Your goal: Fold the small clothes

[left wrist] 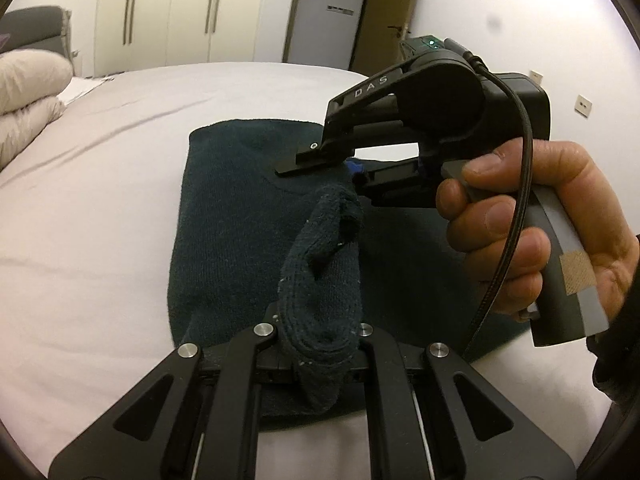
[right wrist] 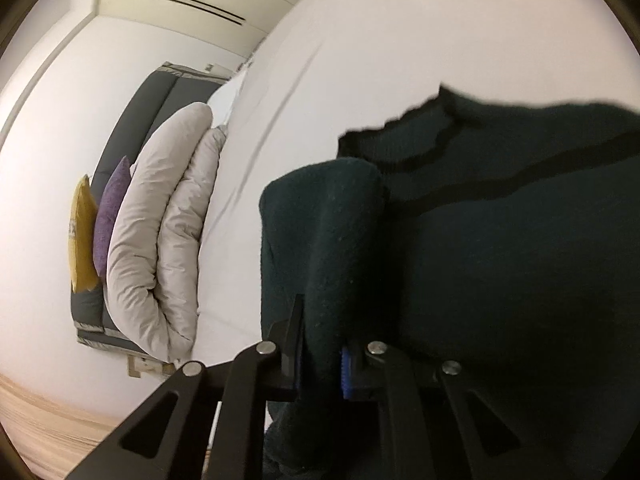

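Note:
A dark green knitted garment (left wrist: 228, 216) lies on the white bed (left wrist: 100, 184). My left gripper (left wrist: 320, 340) is shut on a bunched fold of it, which rises from between the jaws. My right gripper (left wrist: 320, 164), held by a hand, sits at the garment's far right edge and pinches the cloth there. In the right wrist view the right gripper (right wrist: 320, 360) is shut on a thick fold of the same garment (right wrist: 500, 260), lifted off the bed (right wrist: 360, 40). The fingertips are hidden by the cloth.
A folded beige duvet (left wrist: 28, 92) lies at the bed's left end; it also shows in the right wrist view (right wrist: 160, 240) with purple (right wrist: 110, 216) and yellow (right wrist: 80, 236) cushions against a grey headboard. Wardrobes (left wrist: 180, 8) and a door stand behind.

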The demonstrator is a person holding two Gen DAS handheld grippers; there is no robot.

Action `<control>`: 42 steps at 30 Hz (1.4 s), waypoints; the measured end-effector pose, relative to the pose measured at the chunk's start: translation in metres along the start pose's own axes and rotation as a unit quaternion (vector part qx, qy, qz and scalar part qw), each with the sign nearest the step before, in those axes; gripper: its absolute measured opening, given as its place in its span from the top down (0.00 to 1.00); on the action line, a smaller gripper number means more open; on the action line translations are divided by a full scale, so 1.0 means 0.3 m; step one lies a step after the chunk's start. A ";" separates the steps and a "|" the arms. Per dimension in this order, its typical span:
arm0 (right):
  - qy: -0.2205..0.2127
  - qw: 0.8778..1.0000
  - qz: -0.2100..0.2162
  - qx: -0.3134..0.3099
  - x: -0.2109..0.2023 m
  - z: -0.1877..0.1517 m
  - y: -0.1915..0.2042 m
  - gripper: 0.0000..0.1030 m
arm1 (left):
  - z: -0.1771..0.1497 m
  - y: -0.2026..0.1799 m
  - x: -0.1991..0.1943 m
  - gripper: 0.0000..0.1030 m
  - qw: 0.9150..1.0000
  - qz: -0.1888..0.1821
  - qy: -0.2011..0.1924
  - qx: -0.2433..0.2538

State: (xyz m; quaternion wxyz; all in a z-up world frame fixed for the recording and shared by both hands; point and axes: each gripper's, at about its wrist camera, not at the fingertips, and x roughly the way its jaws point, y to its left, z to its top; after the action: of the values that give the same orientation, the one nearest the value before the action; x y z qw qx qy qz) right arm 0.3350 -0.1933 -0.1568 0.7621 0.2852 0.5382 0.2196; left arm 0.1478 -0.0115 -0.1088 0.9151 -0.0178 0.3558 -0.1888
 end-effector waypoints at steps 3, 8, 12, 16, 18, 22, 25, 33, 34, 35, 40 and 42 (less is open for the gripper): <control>-0.017 1.000 -0.004 -0.004 -0.091 -0.005 -0.038 0.87 | 0.014 -0.079 -0.011 0.93 1.000 -0.012 0.000 0.022; -0.042 0.999 -0.017 -0.004 -0.255 0.009 -0.127 0.88 | 0.050 -0.233 0.028 0.93 0.997 -0.037 0.001 0.062; -0.059 0.998 -0.035 0.003 -0.394 0.016 -0.230 0.88 | 0.069 -0.371 0.074 0.93 0.994 -0.058 0.011 0.092; -0.074 0.996 -0.051 0.017 -0.495 0.012 -0.332 0.88 | 0.085 -0.468 0.129 0.93 0.990 -0.079 0.022 0.112; -0.080 0.995 -0.055 0.024 -0.537 0.013 -0.378 0.88 | 0.086 -0.522 0.146 0.93 0.988 -0.088 0.026 0.120; -0.083 0.994 -0.061 0.029 -0.589 0.012 -0.433 0.88 | 0.087 -0.572 0.184 0.93 0.986 -0.095 0.035 0.129; -0.080 0.994 -0.063 0.033 -0.603 0.006 -0.462 0.87 | 0.056 -0.603 0.182 0.93 0.986 -0.097 0.042 0.130; -0.069 0.993 -0.065 0.066 -0.550 -0.003 -0.540 0.87 | 0.025 -0.635 0.266 0.80 0.985 -0.092 0.079 0.124; -0.072 0.993 -0.062 0.070 -0.550 -0.005 -0.540 0.87 | 0.025 -0.640 0.256 0.70 0.984 -0.099 0.084 0.120; -0.074 0.993 -0.056 0.076 -0.555 -0.008 -0.548 0.87 | 0.017 -0.624 0.233 0.51 0.983 -0.116 0.094 0.111; -0.084 0.992 -0.050 0.079 -0.612 -0.077 -0.528 0.75 | -0.058 -0.504 0.070 0.32 0.975 -0.187 0.086 0.086; -0.089 0.992 -0.041 0.078 -0.634 -0.130 -0.505 0.69 | -0.049 -0.419 0.037 0.32 0.978 -0.184 0.076 0.060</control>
State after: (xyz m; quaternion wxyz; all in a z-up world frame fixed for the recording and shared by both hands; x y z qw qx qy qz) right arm 0.2406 -0.4198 -0.1364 0.7908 0.3397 0.4949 0.1198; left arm 0.1038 -0.1306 -0.1059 0.8346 -0.0141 0.4028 -0.3756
